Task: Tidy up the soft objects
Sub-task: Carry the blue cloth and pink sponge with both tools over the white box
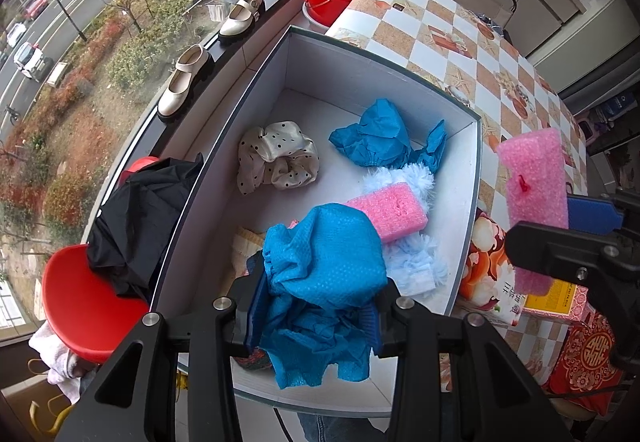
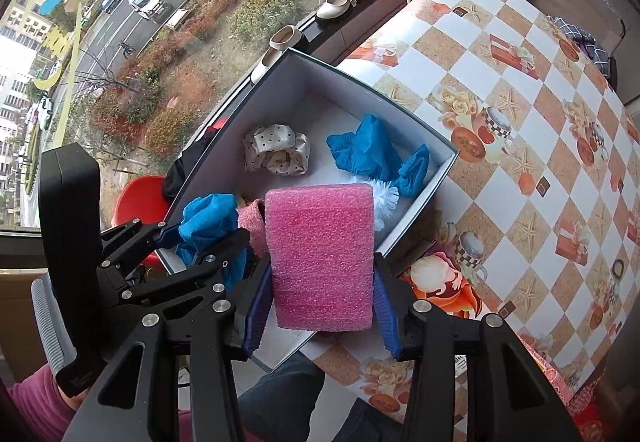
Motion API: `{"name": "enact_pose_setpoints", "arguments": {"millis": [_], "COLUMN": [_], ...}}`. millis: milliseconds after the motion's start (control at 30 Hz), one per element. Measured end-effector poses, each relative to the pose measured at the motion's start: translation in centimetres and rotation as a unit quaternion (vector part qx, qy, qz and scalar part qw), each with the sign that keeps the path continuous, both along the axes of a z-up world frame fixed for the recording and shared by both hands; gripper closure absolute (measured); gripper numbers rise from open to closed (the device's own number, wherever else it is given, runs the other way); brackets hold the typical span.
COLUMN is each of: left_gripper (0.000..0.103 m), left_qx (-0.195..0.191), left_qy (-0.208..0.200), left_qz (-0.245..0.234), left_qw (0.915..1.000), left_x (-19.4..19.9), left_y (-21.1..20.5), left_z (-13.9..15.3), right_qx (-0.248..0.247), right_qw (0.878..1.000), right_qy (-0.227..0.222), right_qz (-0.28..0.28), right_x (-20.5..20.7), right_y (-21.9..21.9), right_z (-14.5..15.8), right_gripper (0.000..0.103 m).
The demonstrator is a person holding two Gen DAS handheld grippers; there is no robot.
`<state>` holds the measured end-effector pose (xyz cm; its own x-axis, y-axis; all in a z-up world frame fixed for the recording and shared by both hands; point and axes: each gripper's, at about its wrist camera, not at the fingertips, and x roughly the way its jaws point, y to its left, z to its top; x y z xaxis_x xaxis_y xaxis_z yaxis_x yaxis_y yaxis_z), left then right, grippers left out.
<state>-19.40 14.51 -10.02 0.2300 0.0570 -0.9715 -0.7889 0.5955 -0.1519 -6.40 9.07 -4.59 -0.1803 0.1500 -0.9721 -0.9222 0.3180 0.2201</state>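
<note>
With several soft items already boxed [image 1: 472,178], left tongs [image 1: 316,306] pinch blue cloth [image 1: 324,262] and right tongs [image 2: 320,302] pinch pink foam [image 2: 320,258], both undropped.

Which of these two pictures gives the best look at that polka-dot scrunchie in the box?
The left wrist view: the polka-dot scrunchie lies large and unobstructed on the floor of the box, folds and dots clear. The right wrist view also shows it whole, but smaller, farther off, above the pink foam block in the foreground.
</note>
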Motion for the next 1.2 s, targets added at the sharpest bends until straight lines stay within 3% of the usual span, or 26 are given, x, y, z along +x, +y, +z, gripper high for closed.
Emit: {"name": "enact_pose_setpoints", "arguments": {"millis": [1000,1100,1167,1200], "left_gripper": [0.061,0.054,0.037,0.034], "left_qx": [0.000,0.025,0.057,0.063], "left_qy": [0.007,0.016,0.037,0.035], "left_qz": [0.002,0.013,0.028,0.033], "left_qw": [1.0000,0.9995,0.9973,0.9968], "left_x": [-0.4,-0.6,-0.9,-1.2], "left_y": [-0.3,-0.4,-0.3,-0.2], "left_z": [-0.4,0.1,0.6,0.8], "right_qx": [-0.006,-0.005,0.000,0.002], "right_qw": [1.000,1.000,1.000,1.000], "right_qy": [-0.002,0.001,0.007,0.009], "right_qz": [0.010,0.007,0.001,-0.002], "right_x": [0.0,0.3,0.5,0.7], "right_y": [2.0,2.3,2.3,2.4], "right_z": [-0.9,-1.0,-0.9,-0.8], "right_gripper": [0.056,0.056,0.055,0.053]}}
